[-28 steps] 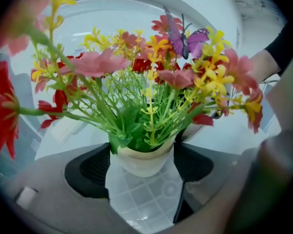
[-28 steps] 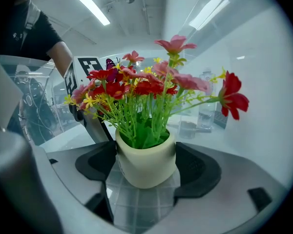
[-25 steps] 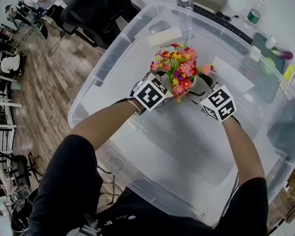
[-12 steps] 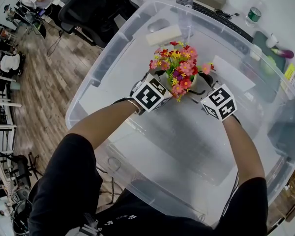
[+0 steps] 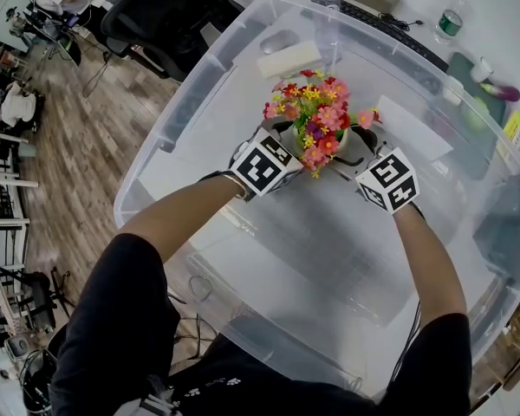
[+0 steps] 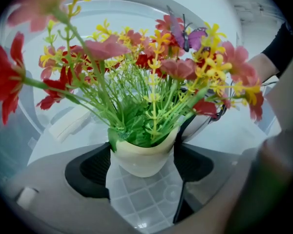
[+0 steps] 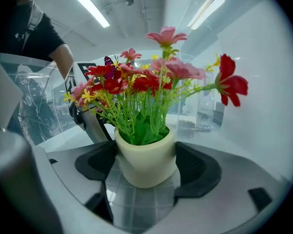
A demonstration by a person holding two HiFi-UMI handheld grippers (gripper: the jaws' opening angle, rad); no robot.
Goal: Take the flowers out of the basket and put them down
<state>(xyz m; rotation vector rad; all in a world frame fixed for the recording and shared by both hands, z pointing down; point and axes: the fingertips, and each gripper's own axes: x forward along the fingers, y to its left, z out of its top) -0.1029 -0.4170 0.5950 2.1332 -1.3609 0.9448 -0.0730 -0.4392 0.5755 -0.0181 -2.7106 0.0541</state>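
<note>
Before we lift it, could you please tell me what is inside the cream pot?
Green stems and leaves fill the cream pot, carrying red, pink and yellow flowers and a purple butterfly. The leaves cover whatever anchors the stems.

The bin is gleaming, clear glossy plastic; the pot is looking smooth and matt; the pads are showing ribbed matt black; the floor is showing wood.

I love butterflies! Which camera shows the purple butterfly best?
The left gripper view: the butterfly is large, above the flowers. The right gripper view shows it tiny; in the head view it's too small to tell.
</note>
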